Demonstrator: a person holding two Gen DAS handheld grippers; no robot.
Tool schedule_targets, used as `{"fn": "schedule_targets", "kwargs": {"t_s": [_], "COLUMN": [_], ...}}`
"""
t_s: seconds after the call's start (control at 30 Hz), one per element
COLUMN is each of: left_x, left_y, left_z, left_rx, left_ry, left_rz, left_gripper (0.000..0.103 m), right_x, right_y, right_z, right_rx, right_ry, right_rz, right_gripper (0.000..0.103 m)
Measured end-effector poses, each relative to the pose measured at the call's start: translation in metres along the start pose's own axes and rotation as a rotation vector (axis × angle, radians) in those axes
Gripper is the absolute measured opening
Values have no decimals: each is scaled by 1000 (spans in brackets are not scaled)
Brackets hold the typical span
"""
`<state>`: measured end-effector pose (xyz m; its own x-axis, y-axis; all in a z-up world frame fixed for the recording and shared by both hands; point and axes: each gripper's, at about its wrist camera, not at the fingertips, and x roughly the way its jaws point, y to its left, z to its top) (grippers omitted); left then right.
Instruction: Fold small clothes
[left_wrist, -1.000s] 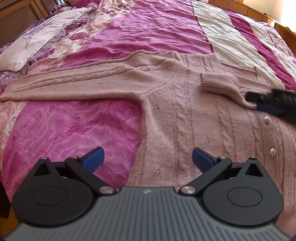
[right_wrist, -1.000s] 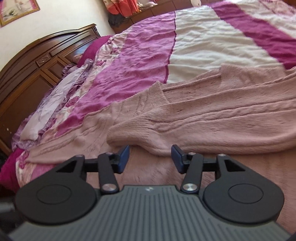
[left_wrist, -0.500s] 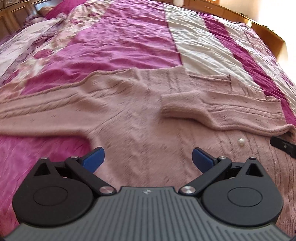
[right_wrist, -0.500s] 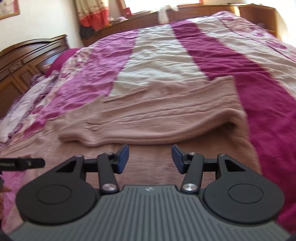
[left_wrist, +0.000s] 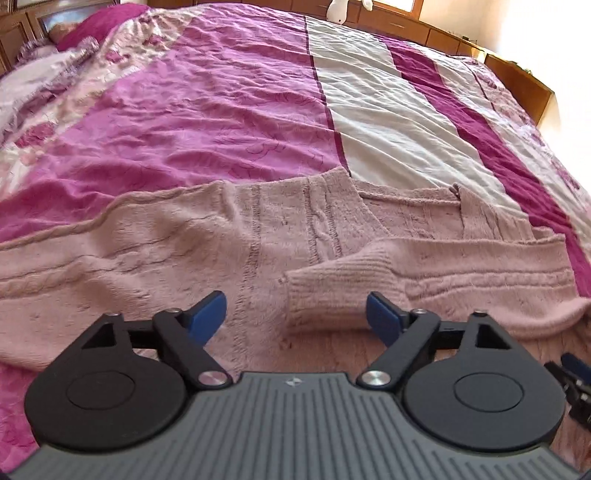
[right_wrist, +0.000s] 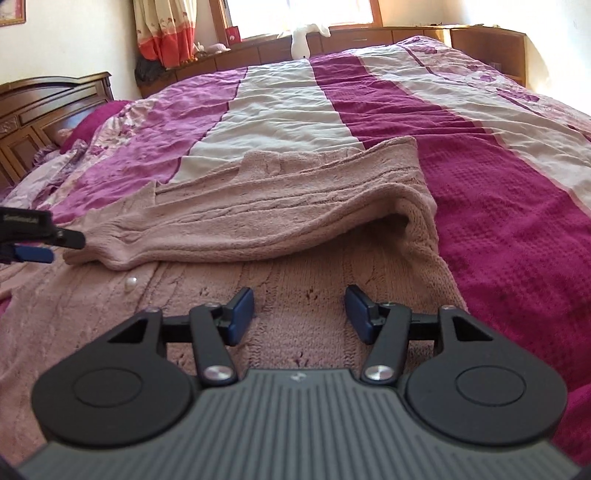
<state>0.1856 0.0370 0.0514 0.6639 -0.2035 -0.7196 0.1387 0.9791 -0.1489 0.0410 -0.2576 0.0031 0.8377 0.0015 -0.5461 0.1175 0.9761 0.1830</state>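
A dusty-pink cable-knit cardigan (left_wrist: 207, 254) lies flat on the pink-and-white striped bedspread (left_wrist: 240, 103), one sleeve (right_wrist: 236, 221) folded across its front. Both tongs, left (left_wrist: 295, 312) and right (right_wrist: 299, 314), hover spread wide and empty, the sleeve cuff at twelve o'clock of the left.

Dusty-pink cable-knit cardigan (left_wrist: 258, 236) on a magenta, pink and cream striped bedspread (left_wrist: 369, 110).

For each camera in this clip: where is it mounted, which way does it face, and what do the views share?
Left wrist: on the left gripper, open, facing the cardigan's folded sleeve; right gripper's tip at the right edge.
Right wrist: on the right gripper, open, facing across the bed towards the window.
Shared: cardigan, sleeve, bedspread.
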Motion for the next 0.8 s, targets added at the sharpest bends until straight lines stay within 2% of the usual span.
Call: {"fn": "schedule_targets", "kwargs": {"t_s": [0.1,0.3,0.37,0.4,0.43,0.53,0.67,0.8], "left_x": [12,26,29,29,31,28,-6,1], "left_y": [1,-1,-3,-7,-10,-14,-22,-10], "left_z": [2,2,3,3,4,5,10,14], "left_rx": [-31,-84,-104,-94,-77,-90,5,61], "left_ry": [21,3,-6,-19,-19,-57,-211,-173], "left_rz": [-37,-124,-150,-132,-108,-104,-55,81], "left_gripper": [77,77,65,42,26,17,17,17], "right_x": [1,0,0,0,0,0,-3,-6], "right_y": [3,7,7,6,6,6,5,-7], "right_z": [-2,-7,-6,-6,-6,-5,-3,-2], "right_rx": [-13,-36,-27,-24,-22,-21,-20,42], "right_ry": [-9,-32,-33,-33,-35,-36,-44,-70], "right_rz": [6,0,2,3,4,5,5,-17], "right_gripper": [64,67,67,67,67,67,68,67]}}
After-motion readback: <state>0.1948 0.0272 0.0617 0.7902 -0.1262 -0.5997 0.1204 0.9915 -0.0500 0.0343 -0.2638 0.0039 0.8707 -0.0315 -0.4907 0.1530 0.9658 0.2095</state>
